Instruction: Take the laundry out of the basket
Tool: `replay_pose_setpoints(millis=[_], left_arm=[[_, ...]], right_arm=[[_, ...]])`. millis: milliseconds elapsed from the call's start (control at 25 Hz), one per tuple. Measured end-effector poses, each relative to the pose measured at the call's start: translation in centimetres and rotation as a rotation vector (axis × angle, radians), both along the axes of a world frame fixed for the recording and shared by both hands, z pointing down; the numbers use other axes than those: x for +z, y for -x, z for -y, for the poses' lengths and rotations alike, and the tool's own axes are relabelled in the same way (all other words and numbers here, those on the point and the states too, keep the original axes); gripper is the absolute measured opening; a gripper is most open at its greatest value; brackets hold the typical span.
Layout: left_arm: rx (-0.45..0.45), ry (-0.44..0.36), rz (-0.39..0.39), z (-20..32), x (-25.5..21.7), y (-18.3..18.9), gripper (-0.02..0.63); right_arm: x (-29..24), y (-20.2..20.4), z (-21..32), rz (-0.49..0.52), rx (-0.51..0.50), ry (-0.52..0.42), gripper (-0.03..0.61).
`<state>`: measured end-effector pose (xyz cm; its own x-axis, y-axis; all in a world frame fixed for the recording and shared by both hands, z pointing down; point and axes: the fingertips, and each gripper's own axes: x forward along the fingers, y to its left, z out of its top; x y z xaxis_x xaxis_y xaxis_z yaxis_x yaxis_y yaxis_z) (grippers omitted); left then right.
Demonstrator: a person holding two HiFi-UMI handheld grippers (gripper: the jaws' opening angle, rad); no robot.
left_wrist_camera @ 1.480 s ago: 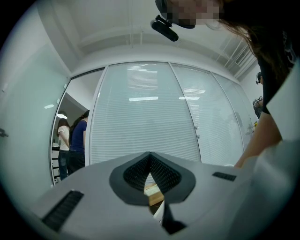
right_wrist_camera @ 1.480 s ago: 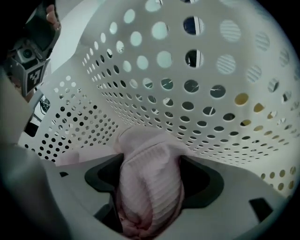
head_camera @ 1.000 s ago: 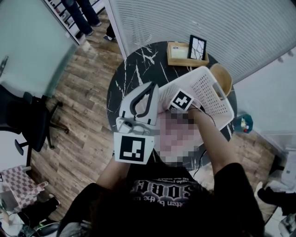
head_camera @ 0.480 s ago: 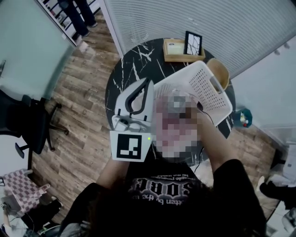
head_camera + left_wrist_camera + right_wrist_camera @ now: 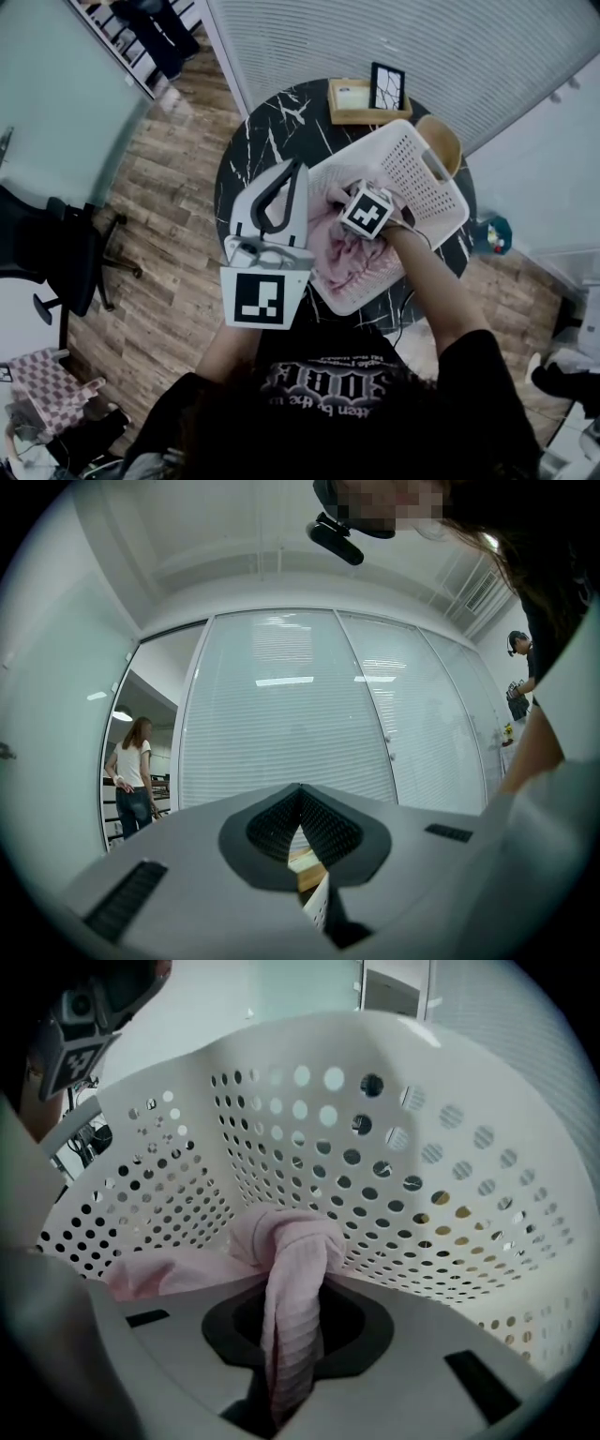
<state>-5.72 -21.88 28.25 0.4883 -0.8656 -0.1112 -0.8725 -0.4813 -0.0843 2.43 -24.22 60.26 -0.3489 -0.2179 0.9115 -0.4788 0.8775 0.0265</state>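
A white perforated laundry basket [image 5: 441, 183] stands on the round black marble table [image 5: 253, 159], with pink laundry [image 5: 352, 262] lying in it. My right gripper [image 5: 349, 234] reaches down into the basket, its marker cube on top. In the right gripper view its jaws [image 5: 295, 1335] are closing, and a twisted fold of the pink garment [image 5: 292, 1251] is pinched between the pads, with the basket wall [image 5: 394, 1157] behind. My left gripper [image 5: 302, 171] hovers left of the basket, jaws together and empty [image 5: 300, 794].
A wooden tray [image 5: 356, 105] with a framed picture [image 5: 390, 89] sits at the table's far edge. A round wooden seat [image 5: 452, 150] is behind the basket. A black office chair [image 5: 56, 253] stands on the wood floor at left. A person [image 5: 131, 775] stands far off.
The right gripper's jaws have shut on the pink garment inside the basket. The left gripper has barely moved.
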Motion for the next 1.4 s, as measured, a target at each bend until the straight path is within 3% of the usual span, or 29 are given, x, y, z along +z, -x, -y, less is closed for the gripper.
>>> replay_pose_setpoints(millis=[480, 960, 1400], left_arm=[[0.009, -0.028, 0.006, -0.7, -0.9, -0.1, -0.003], [0.020, -0.046, 0.006, -1.5, -1.6, -0.3, -0.003], [0.006, -0.049, 0.002, -1.9, -1.9, 0.2, -0.003]], right_arm=[[-6.2, 1.0, 0.7, 0.180, 0.088, -0.188, 0.078], [-12.0, -0.7, 1.1, 0.392, 0.290, -0.332, 0.077], [-16.7, -1.2, 1.0, 0.500, 0.377, -0.457, 0.077]])
